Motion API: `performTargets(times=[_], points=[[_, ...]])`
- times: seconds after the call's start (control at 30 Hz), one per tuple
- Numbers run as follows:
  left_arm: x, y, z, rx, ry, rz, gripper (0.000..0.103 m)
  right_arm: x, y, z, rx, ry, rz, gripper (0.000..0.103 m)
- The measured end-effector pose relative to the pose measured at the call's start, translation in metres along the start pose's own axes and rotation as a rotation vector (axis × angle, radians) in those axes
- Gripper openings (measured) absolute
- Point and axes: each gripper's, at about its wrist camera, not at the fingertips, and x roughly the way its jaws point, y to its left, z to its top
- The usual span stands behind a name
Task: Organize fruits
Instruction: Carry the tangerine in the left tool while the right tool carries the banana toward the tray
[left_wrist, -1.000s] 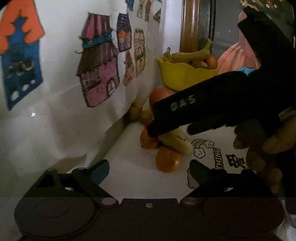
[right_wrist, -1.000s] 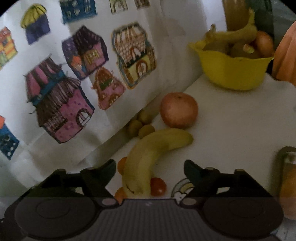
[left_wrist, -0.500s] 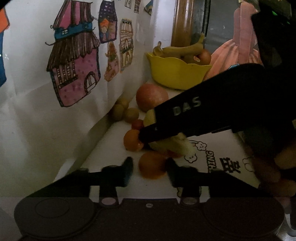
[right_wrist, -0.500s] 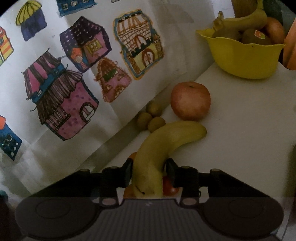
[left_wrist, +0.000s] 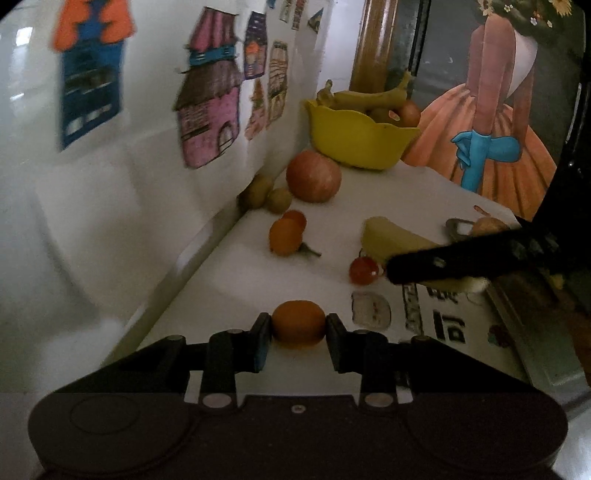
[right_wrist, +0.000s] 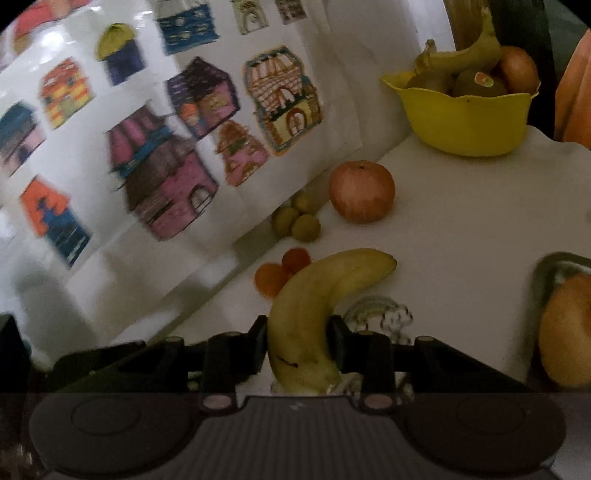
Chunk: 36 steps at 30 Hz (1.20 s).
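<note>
My left gripper (left_wrist: 298, 332) is shut on a small orange (left_wrist: 298, 322), held just above the white table. My right gripper (right_wrist: 298, 345) is shut on a yellow banana (right_wrist: 317, 306), lifted off the table; it also shows in the left wrist view (left_wrist: 399, 240) under the right gripper's dark finger (left_wrist: 461, 258). A yellow bowl (left_wrist: 354, 140) (right_wrist: 465, 122) with a banana and other fruit stands at the back. An apple (left_wrist: 313, 176) (right_wrist: 362, 191), three small green fruits (right_wrist: 297, 218), two small oranges (left_wrist: 286, 232) (right_wrist: 280, 271) and a cherry tomato (left_wrist: 364, 270) lie on the table.
A white wall sheet with house drawings (left_wrist: 210, 114) (right_wrist: 166, 177) rises along the left. A painting of a woman in an orange dress (left_wrist: 491, 140) stands at the back right. A metal tray with a round yellowish fruit (right_wrist: 565, 328) sits at the right edge.
Both grippers closed, the left on the orange, the right on the banana. Both have since pulled back and lifted with their fruit; a cherry tomato is uncovered.
</note>
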Motion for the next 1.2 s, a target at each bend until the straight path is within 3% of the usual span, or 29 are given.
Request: performTargets(times=[0.23, 0.57, 0.83, 1.07, 1.2], points=[[-0.031, 0.0, -0.023, 0.0, -0.001, -0.016, 0.034, -0.046, 0.03, -0.055, -0.154, -0.069, -0.045, 0.039], [-0.061, -0.016, -0.051, 0.029, -0.005, -0.055, 0.034, -0.076, 0.059, -0.128, -0.244, -0.039, -0.091, 0.039], [-0.068, -0.024, -0.06, 0.062, -0.016, -0.056, 0.034, -0.075, 0.064, -0.143, -0.265, -0.066, -0.134, 0.041], [-0.07, -0.025, -0.062, 0.077, -0.016, -0.053, 0.034, -0.066, 0.069, -0.14, -0.267, -0.078, -0.169, 0.049], [-0.072, -0.027, -0.064, 0.085, -0.022, -0.046, 0.033, -0.065, 0.07, -0.142, -0.267, -0.097, -0.187, 0.041]])
